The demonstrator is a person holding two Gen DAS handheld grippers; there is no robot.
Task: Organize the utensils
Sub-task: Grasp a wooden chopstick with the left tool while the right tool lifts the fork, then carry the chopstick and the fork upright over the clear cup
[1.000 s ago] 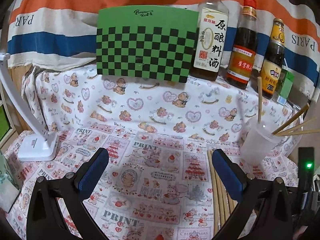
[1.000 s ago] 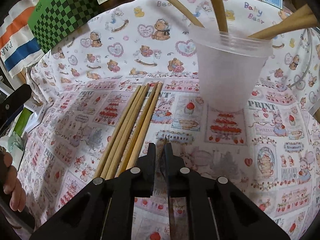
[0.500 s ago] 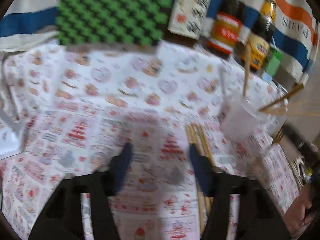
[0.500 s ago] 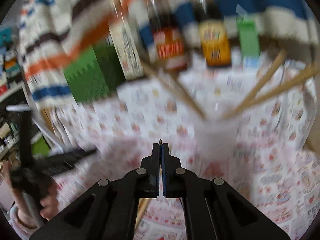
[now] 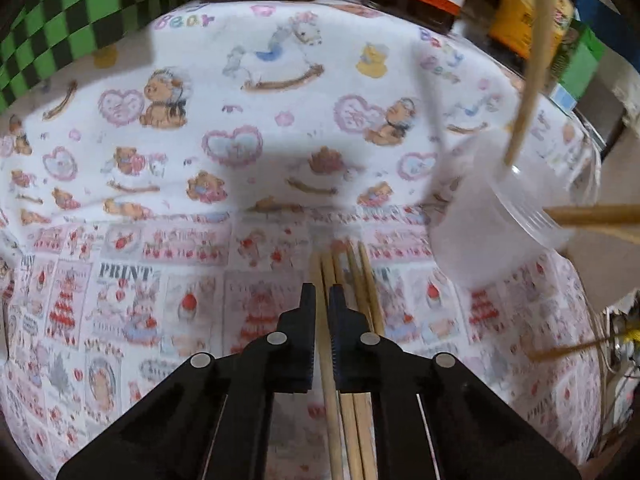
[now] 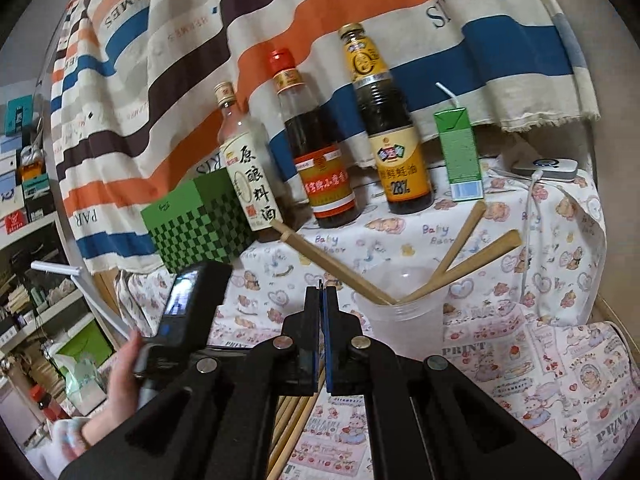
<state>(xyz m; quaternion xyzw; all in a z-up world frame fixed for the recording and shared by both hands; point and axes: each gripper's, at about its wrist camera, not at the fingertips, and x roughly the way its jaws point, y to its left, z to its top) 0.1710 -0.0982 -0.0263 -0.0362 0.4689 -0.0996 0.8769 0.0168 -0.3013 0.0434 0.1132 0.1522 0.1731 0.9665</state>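
Observation:
Several wooden chopsticks (image 5: 356, 280) lie side by side on the printed cloth. My left gripper (image 5: 321, 294) points down at them, its jaws closing tight on the leftmost chopstick (image 5: 323, 272), whose sides the pads press. A clear plastic cup (image 5: 492, 220) to the right holds three chopsticks (image 6: 460, 256). My right gripper (image 6: 322, 292) hangs above the table just left of the cup (image 6: 404, 320), shut with nothing in it. Below it lie the loose chopsticks (image 6: 292, 420). A hand (image 6: 124, 364) holds the left gripper's handle at the left.
At the back stand three sauce bottles (image 6: 316, 148), a green drink carton (image 6: 458, 152) and a green checkered box (image 6: 196, 224). A white device with a cable (image 6: 544, 168) lies at the back right. A white lamp arm (image 6: 80, 292) is at the left. The table's edge drops off to the right.
My left gripper swung down and right over the loose chopsticks and went from wide open to closed on one. My right gripper rose and tilted up from the table, staying shut.

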